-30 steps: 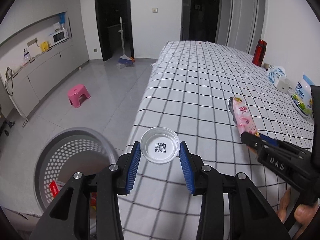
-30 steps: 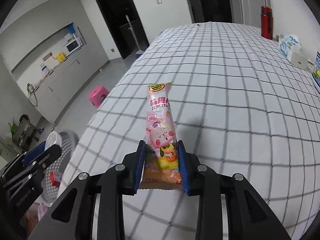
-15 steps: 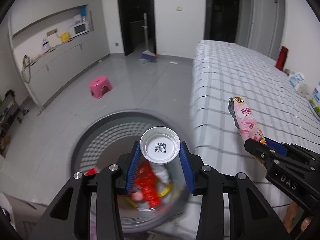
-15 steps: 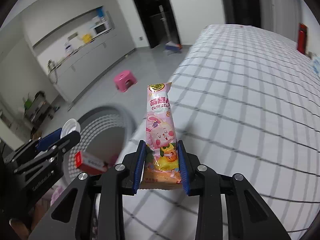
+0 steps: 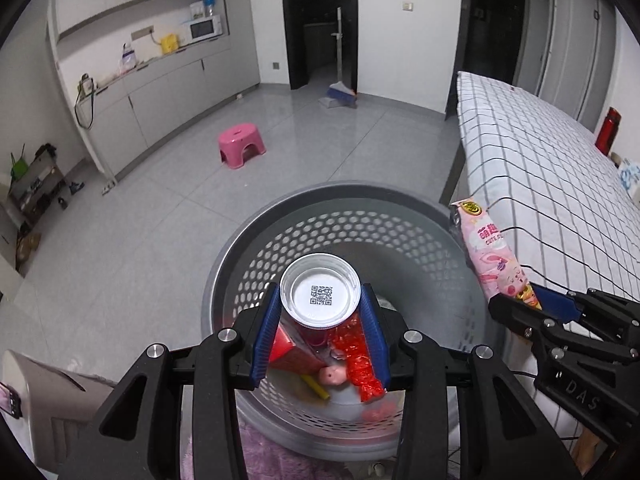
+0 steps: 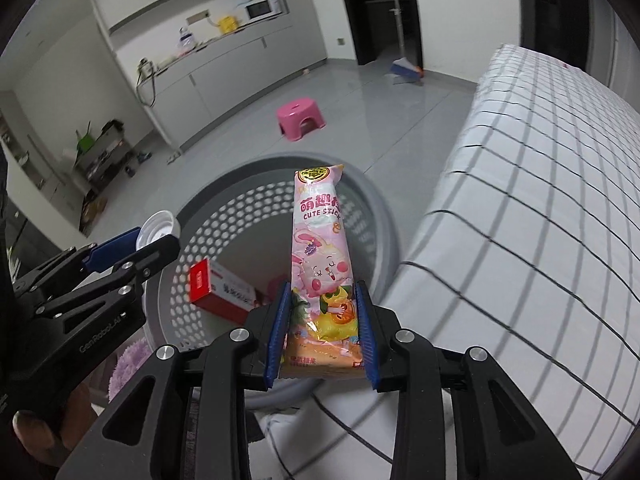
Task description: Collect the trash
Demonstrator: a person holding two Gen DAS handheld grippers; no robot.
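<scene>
Since a sec ago you've swung both tongs off the checked tabletop; they're now above the basket.

Left wrist view: your left tongs [image 5: 321, 322] clamp a round white plastic lid [image 5: 320, 295], QR sticker facing up, blue ribbed pads pressed on its rim. It hangs over the grey perforated plastic basket [image 5: 352, 220], round w/ a smooth wide rim, standing on the glossy grey floor beside the tabletop [image 5: 552, 168] w/ its white grid-check cloth. Inside: a red carton [image 5: 289, 351], crinkly red wrapper [image 5: 360, 360], a yellow stick.

Right wrist view: your right tongs [image 6: 322, 334] are closed on the lower end of a long pink foil snack pack [image 6: 322, 248], glossy, bunny print, standing upright over the basket's near rim. Pink plastic stool [image 6: 301, 117] sits well apart on the floor.
</scene>
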